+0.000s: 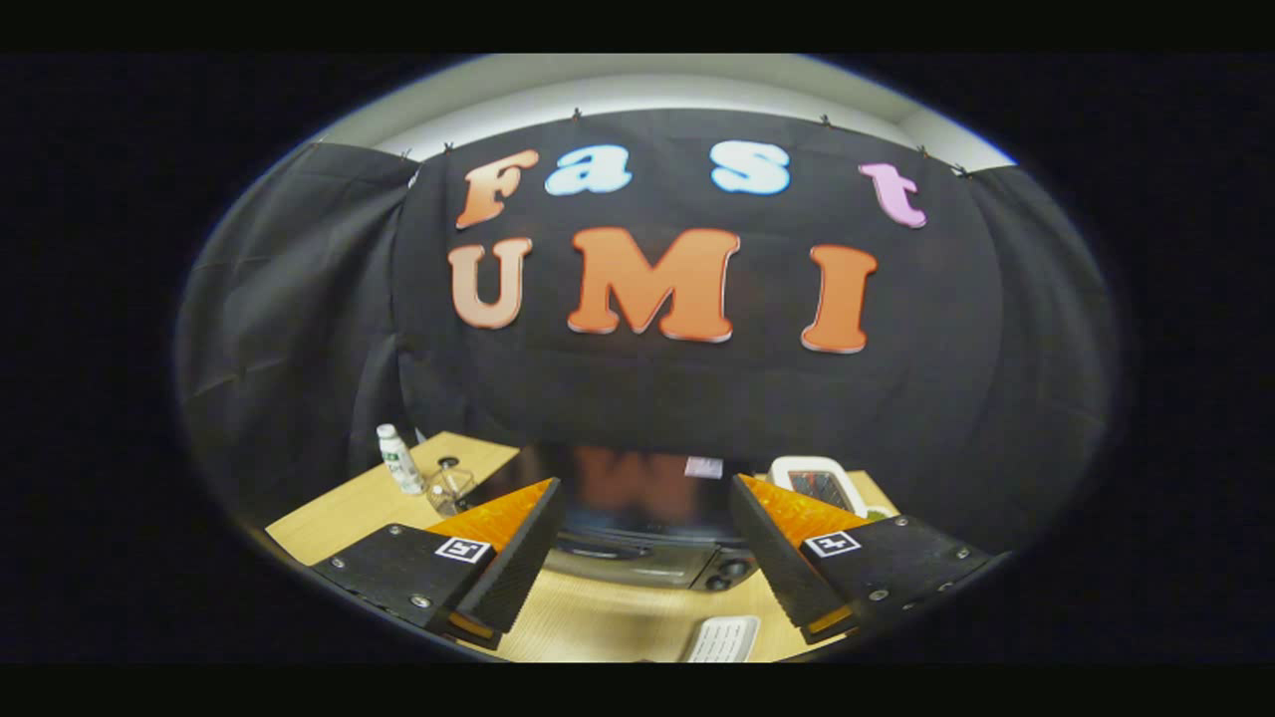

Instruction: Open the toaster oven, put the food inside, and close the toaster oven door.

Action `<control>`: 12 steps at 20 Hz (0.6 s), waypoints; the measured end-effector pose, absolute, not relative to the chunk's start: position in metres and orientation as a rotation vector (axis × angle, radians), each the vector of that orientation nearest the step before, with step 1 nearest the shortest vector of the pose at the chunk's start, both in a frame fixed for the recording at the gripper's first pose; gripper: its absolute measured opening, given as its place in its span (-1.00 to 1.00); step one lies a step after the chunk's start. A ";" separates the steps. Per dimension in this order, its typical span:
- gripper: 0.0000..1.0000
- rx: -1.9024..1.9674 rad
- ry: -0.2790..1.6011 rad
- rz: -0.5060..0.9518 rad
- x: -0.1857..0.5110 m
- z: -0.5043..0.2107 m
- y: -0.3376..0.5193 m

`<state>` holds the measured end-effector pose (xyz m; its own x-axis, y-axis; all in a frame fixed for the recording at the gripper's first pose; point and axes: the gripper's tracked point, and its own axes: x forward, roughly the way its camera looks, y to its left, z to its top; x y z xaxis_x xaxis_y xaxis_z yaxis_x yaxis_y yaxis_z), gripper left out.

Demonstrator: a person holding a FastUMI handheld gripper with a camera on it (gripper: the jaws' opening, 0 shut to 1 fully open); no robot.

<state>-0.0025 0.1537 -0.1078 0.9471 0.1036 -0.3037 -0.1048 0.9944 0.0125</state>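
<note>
Wooden table [339, 518] runs under everything, black cloth wall behind it. Toaster oven [637, 523] is the big dark glossy box sitting on the table straight ahead, seen from above, between and just beyond the fingers; shiny top, door looks closed, handle [603, 548] along the front, round knobs [732, 570] toward its right end. Gripper [642, 563] hangs above the table in front of the oven, jaws spread wide, nothing between them, fingers [513, 563] not touching the oven. White-framed item [817, 483] with a dark patterned face is on the table to the right of the oven, beyond the right finger. White ridged object [725, 639] lies on the table below the fingers, nearer than the oven. White bottle [400, 460] upright left of the oven, small clear glass jar [450, 485] just beside it
</note>
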 end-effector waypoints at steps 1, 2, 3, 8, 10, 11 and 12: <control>0.97 -0.007 0.263 0.100 -0.001 -0.088 0.148; 0.97 -0.011 0.221 0.094 -0.001 -0.070 0.141; 0.97 -0.012 0.186 0.089 0.000 -0.050 0.135; 0.97 0.002 0.072 0.056 -0.006 0.010 0.109; 0.97 0.002 0.034 0.049 -0.008 0.026 0.104; 0.97 -0.015 0.012 0.043 -0.008 0.031 0.100; 0.97 -0.035 -0.004 0.036 -0.007 0.036 0.095</control>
<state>-0.0074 0.0953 0.0358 0.9993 0.0364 0.0038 -0.0363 0.9987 -0.0353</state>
